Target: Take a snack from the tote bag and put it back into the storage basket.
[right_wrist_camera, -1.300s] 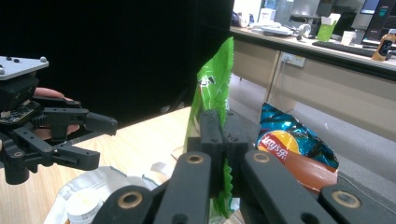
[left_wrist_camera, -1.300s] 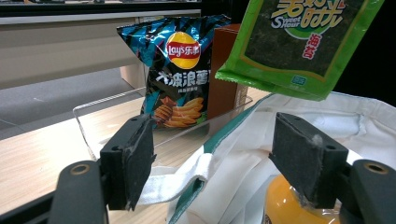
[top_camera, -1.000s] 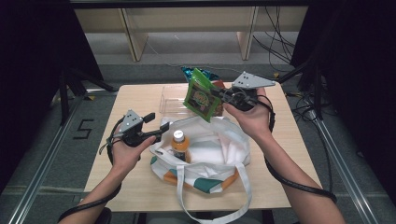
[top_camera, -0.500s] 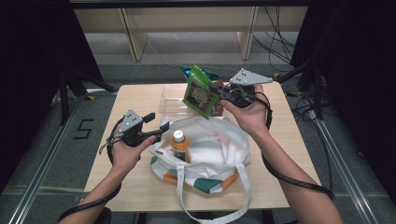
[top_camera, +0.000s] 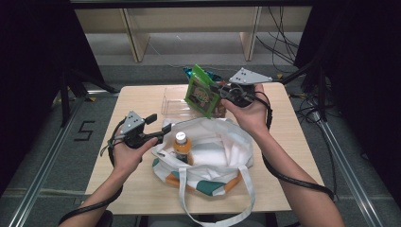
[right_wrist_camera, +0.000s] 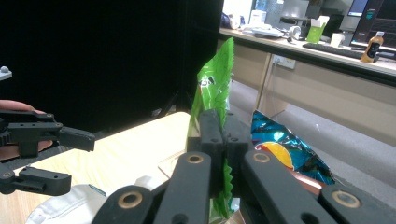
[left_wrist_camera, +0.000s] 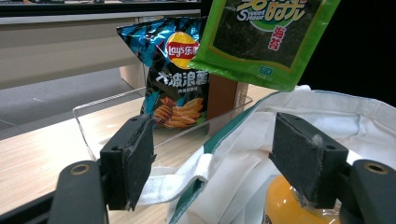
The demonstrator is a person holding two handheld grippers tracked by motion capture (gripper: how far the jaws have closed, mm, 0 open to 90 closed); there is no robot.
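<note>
right gripper (top_camera: 221,91) clamped on green snack packet (top_camera: 202,92) held above white tote bag (top_camera: 213,146), left gripper (top_camera: 158,126) spread wide at the bag's rim gripping nothing, left gripper view reveals blue chip bag (left_wrist_camera: 175,77) in clear tray (left_wrist_camera: 88,126), high view shows orange bottle (top_camera: 182,146) inside the bag

Blue chip bag (left_wrist_camera: 175,74) upright in clear tray (top_camera: 172,101) beside brown box (left_wrist_camera: 226,95). Orange-capped bottle (top_camera: 181,147) stands upright. Wooden table (top_camera: 137,97).
</note>
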